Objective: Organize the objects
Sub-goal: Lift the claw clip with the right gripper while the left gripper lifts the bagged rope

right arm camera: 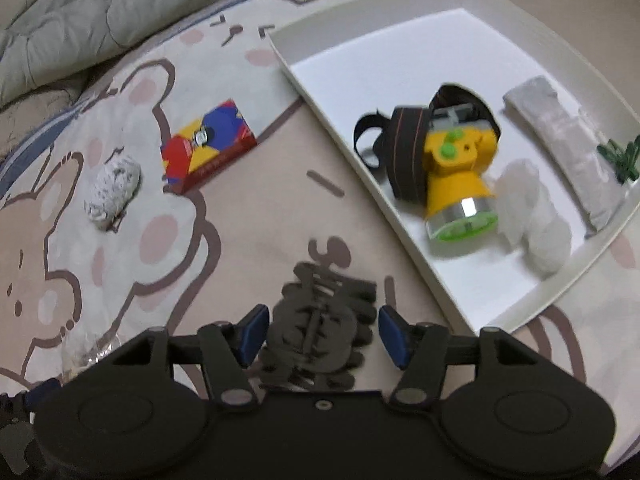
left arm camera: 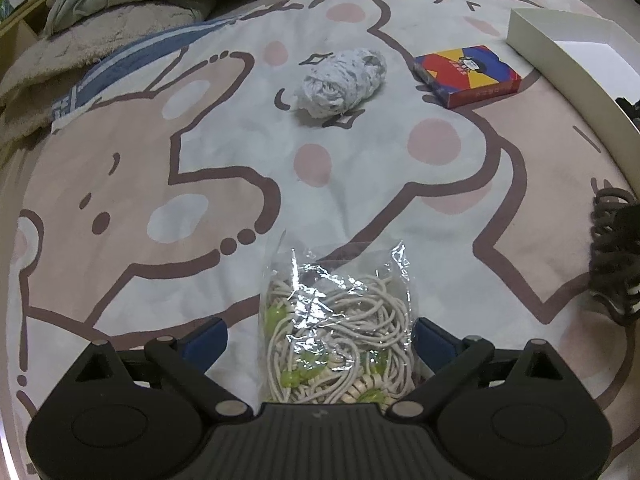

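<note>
Cartoon-bear bedding covers the bed [left arm camera: 120,184] where we work, our left claw [left arm camera: 322,334] spread around one clear bag [left arm camera: 340,320] of pale cords with green clips, our right claw [right arm camera: 320,330] spread, not gripping, around one dark coiled bundle [right arm camera: 320,320]. We count one paper ball [left arm camera: 342,80], one card box [left arm camera: 468,74], and one white tray [right arm camera: 400,60] holding one yellow headlamp [right arm camera: 456,176].
</note>
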